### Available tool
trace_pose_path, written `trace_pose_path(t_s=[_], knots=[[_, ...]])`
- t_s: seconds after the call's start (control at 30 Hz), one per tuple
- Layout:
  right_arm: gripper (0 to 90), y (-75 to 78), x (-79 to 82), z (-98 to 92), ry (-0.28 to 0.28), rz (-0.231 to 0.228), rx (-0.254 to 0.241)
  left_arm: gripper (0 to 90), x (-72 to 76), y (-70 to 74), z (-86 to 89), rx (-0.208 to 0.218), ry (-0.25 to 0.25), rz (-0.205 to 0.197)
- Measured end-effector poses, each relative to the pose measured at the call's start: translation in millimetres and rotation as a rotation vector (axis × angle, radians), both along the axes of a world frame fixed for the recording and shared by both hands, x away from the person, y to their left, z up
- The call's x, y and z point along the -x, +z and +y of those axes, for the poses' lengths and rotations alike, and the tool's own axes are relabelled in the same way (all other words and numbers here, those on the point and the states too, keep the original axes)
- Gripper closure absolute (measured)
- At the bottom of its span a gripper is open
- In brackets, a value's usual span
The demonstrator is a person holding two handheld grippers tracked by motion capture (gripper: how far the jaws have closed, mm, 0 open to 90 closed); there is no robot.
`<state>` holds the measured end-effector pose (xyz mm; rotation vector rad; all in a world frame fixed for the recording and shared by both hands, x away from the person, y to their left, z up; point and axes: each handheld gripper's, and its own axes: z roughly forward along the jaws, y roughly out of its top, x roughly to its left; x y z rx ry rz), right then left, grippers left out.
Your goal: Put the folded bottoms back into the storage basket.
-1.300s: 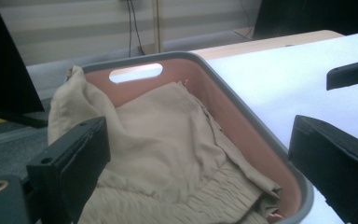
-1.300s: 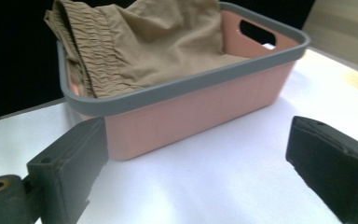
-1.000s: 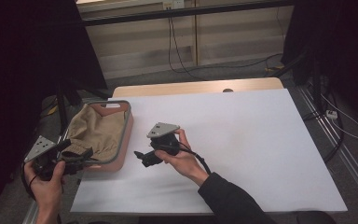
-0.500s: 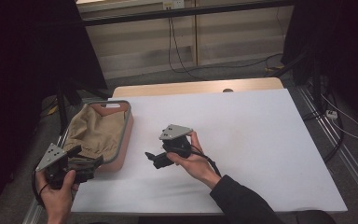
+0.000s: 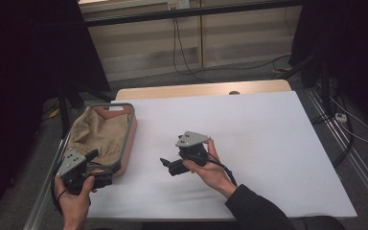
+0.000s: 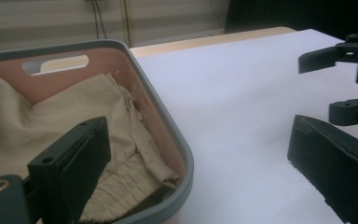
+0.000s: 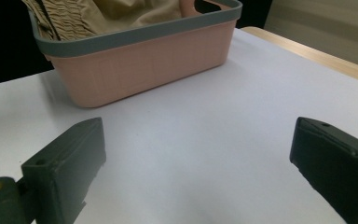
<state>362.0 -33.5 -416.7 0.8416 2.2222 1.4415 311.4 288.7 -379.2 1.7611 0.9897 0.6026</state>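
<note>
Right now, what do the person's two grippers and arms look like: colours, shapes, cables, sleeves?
Both the left gripper and the right gripper are black handheld units, each topped by a grey three-cornered plate with small holes. Their jaws are broad, flat black blocks. A black cable trails from the right gripper along the forearm, which wears a dark sleeve. No sleeve shows on the left forearm.

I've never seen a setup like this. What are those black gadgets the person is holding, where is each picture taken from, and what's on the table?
A person holds a hand-operated black two-jaw gripper in each hand: the left gripper and the right gripper. The high view looks down from a fixed camera above the white table. The other two pictures come from small cameras riding on each gripper, looking out between its jaws. On the table stands a pink plastic basket with a grey rim, holding a crumpled beige cloth. Both grippers are open and hold nothing; the left one sits at the basket's near corner.
</note>
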Motion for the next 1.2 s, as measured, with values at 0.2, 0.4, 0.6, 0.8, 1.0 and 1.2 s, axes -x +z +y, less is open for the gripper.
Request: trace_pose_path(t_s=[0.2, 0.4, 0.6, 0.8, 1.0, 1.2], knots=[[3.4, -1.4, 4.0, -10.7, -0.007, 0.005, 0.015, 5.2, -3.1, -5.6, -18.4, -0.017, -0.06, 0.009], [2.8, -0.2, 11.0, -19.5, -0.027, -0.007, 0.029, 5.3, -6.3, -9.2, -35.3, -0.025, -0.085, 0.021], [2.9, -0.8, 14.2, -38.5, -0.069, -0.014, 0.046, 5.3, -8.9, -10.0, -55.4, -0.051, -0.145, -0.002], [2.9, -3.6, 17.1, -56.8, -0.1, -0.006, 0.056, 5.2, -15.1, -14.5, -77.3, -0.075, -0.158, 0.01], [3.0, -5.1, 19.5, -74.4, -0.125, -0.003, 0.067, 5.2, -20.1, -27.8, -95.7, -0.063, -0.22, 0.054], [3.3, -8.0, 22.9, -99.0, -0.183, 0.007, 0.059, 5.2, -20.4, -37.0, -100.8, -0.058, -0.225, 0.045]])
